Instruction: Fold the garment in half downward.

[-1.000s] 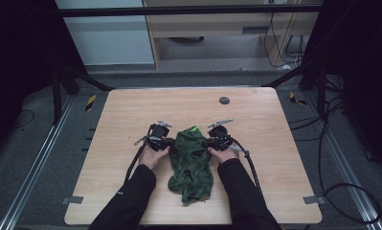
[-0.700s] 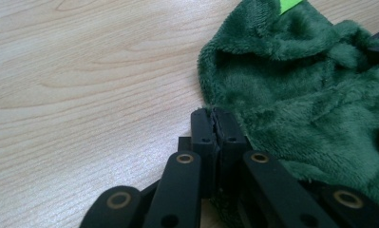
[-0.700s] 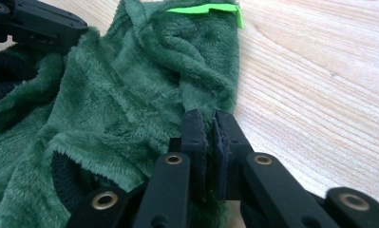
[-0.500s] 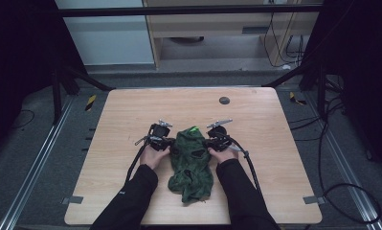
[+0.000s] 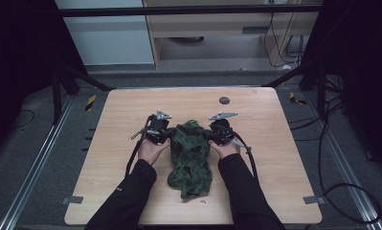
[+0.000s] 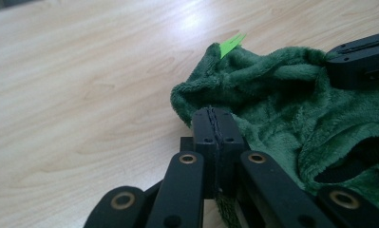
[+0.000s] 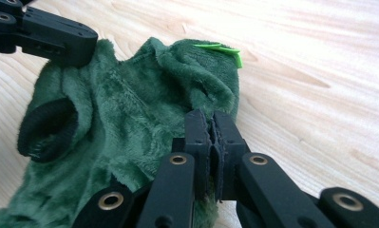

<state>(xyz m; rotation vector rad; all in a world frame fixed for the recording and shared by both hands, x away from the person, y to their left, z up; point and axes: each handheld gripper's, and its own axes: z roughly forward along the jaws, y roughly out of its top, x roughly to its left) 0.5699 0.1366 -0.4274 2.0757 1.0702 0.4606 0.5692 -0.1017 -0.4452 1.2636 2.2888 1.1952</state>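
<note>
a green fleece garment (image 5: 190, 154) lies crumpled near the middle of the wooden table (image 5: 112, 143), between both hands. the left gripper (image 5: 165, 136) is clamped on its left edge and the right gripper (image 5: 211, 134) on its right edge, jaws pressed together over the fabric. a bright green tag (image 7: 221, 49), possibly a label, sticks out at its far end.

1 green garment (image 5: 190, 153), 2 grippers, 1 wooden table (image 5: 284, 158), 1 dark disc (image 5: 224, 100).

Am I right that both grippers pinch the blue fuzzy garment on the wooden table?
Nearly: the fuzzy garment is dark green, not blue, as both gripper views show. The left gripper and right gripper do pinch it on the wooden table.
</note>
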